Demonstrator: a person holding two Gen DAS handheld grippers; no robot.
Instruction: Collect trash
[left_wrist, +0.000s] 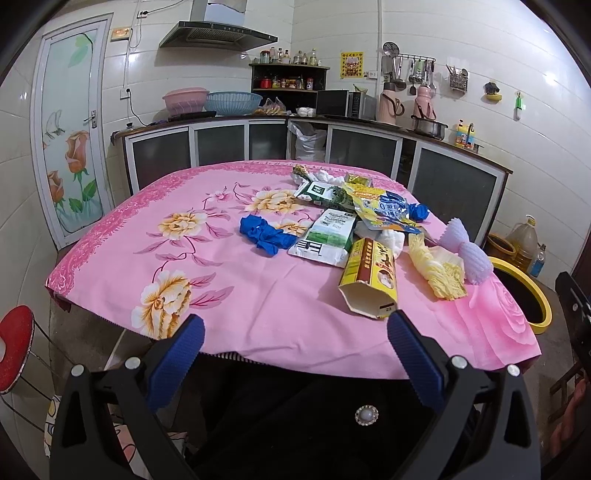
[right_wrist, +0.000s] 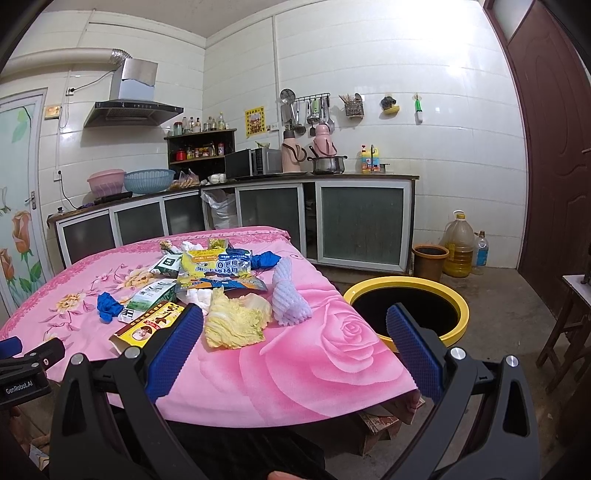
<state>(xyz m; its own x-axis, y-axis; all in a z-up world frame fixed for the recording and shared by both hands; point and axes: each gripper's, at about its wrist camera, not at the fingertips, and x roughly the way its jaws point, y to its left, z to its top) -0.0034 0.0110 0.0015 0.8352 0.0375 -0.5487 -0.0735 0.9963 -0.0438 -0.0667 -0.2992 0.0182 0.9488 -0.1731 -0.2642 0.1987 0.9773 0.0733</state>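
Tiled kitchen; pink floral surface (left_wrist: 221, 288) carries trash pile (left_wrist: 354, 229); yellow-rimmed bin (right_wrist: 406, 291) beside; both tongs (left_wrist: 295, 339) (right_wrist: 295, 332) apart, empty.

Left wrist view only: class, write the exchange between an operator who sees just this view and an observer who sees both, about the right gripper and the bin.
Operator: Only a black edge of the right gripper shows here. Is it holding anything?
Observer: No. The right gripper is open and empty, above the table's near edge.
Operator: I see just part of the yellow-rimmed bin. Is its mouth covered?
Observer: No. The right wrist view shows the yellow-rimmed bin with its whole mouth uncovered; the inside is too dark to read.
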